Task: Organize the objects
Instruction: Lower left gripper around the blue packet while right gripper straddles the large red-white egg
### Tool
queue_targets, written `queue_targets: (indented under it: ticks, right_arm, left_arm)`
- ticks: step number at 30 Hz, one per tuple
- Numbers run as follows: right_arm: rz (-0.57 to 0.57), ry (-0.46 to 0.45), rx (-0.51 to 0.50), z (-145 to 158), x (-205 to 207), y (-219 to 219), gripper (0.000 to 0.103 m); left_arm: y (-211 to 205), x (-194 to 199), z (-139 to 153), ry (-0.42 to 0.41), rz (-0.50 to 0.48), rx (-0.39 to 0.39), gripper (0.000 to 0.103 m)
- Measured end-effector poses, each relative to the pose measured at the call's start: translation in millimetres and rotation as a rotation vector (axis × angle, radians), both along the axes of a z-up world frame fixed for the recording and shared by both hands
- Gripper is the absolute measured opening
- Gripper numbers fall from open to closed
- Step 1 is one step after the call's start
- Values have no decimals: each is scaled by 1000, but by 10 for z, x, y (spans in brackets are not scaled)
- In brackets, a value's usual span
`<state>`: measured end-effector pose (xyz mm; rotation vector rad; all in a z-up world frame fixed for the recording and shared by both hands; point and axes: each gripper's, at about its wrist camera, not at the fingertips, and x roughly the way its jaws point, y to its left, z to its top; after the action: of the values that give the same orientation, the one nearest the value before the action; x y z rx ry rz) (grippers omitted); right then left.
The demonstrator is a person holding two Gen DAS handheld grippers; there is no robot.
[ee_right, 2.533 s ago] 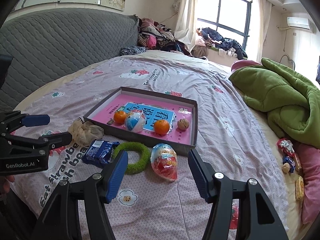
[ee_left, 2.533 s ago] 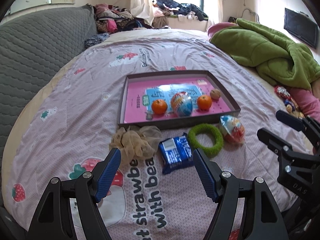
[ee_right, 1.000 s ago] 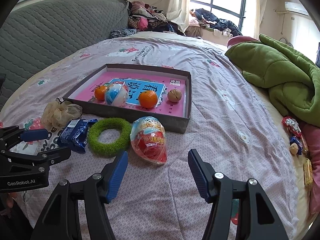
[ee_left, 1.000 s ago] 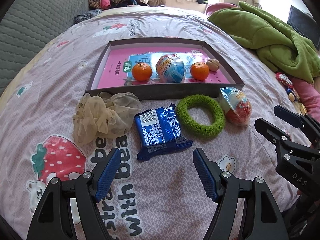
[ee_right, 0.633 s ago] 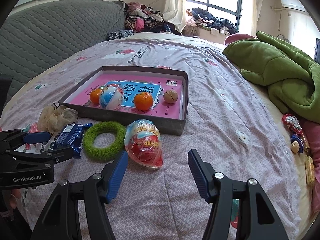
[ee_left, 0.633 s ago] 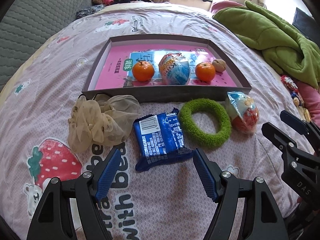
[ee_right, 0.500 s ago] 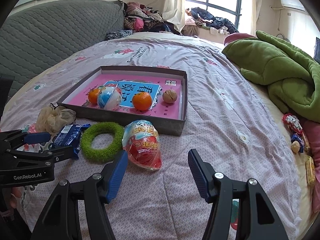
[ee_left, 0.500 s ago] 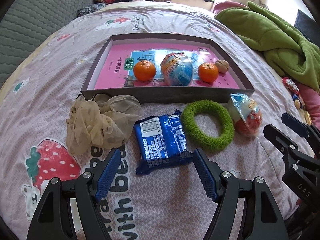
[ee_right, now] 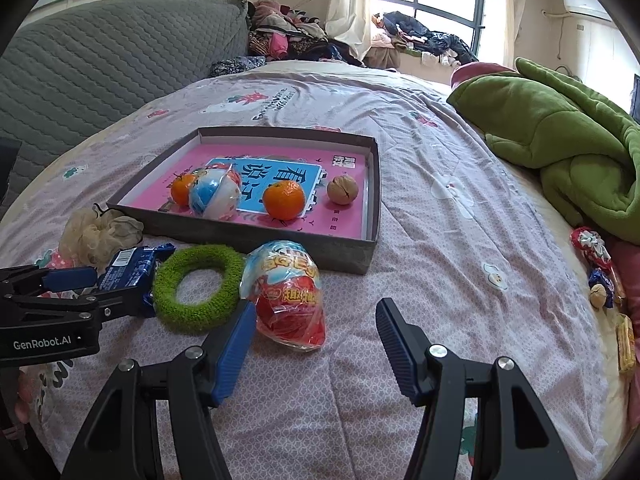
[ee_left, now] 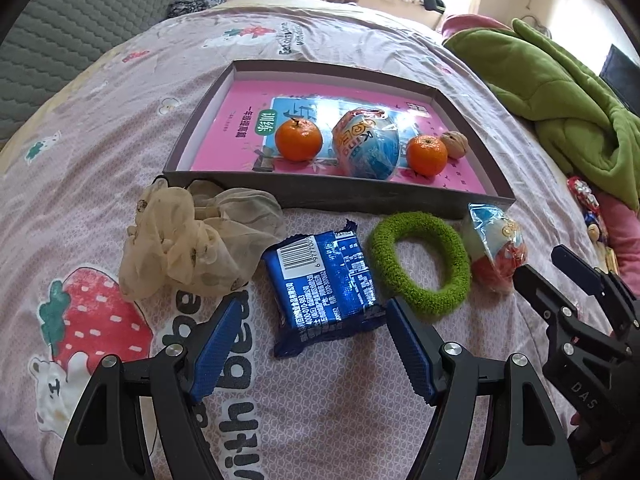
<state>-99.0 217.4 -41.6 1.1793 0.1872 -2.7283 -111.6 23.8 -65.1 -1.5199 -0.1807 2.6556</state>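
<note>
- The left gripper [ee_left: 316, 336] hangs low over the bed, its blue-padded fingers [ee_left: 218, 344] spread wide and pinching nothing; the near end of a blue foil snack packet with a white barcode [ee_left: 322, 280] lies on the quilt between their tips, touched by neither.
- The right gripper [ee_right: 316, 340] also has its fingers [ee_right: 236, 348] spread apart and empty; a red-and-blue plastic-wrapped egg-shaped toy [ee_right: 290, 294] lies just ahead of the left finger, beside it rather than between the two.
- A fuzzy green ring-shaped hair tie [ee_left: 420, 264] lies between the packet and the egg-shaped toy, close to the front wall of the tray.
- A cream, sheer fabric scrunchie [ee_left: 196, 236] lies left of the packet, against the tray's front left corner.
- The shallow grey cardboard tray with a pink printed floor [ee_left: 332, 196] sits on the pale purple strawberry-print quilt [ee_left: 340, 412]. Inside it, in a row: an orange tangerine [ee_left: 299, 139], a blue-and-white wrapped egg-shaped toy [ee_left: 368, 148], a second tangerine [ee_left: 426, 156] and a brown walnut [ee_left: 455, 144].
- A rumpled green blanket [ee_right: 560, 140] lies at the right side of the bed, well apart from the tray.
</note>
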Motion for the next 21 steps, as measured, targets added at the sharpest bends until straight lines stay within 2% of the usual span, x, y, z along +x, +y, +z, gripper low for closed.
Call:
queue_targets:
  ticks: [8, 13, 21]
  right_arm:
    - [8, -11, 3, -58, -75, -51, 62]
    - [29, -17, 4, -102, -152, -115, 62]
    - [47, -49, -44, -179, -229, -118, 62]
  left_arm:
    - [53, -70, -29, -4, 12, -10, 76]
    - [-2, -35, -53, 4, 52, 17, 76]
    - [-92, 16, -56, -5, 105, 37, 76]
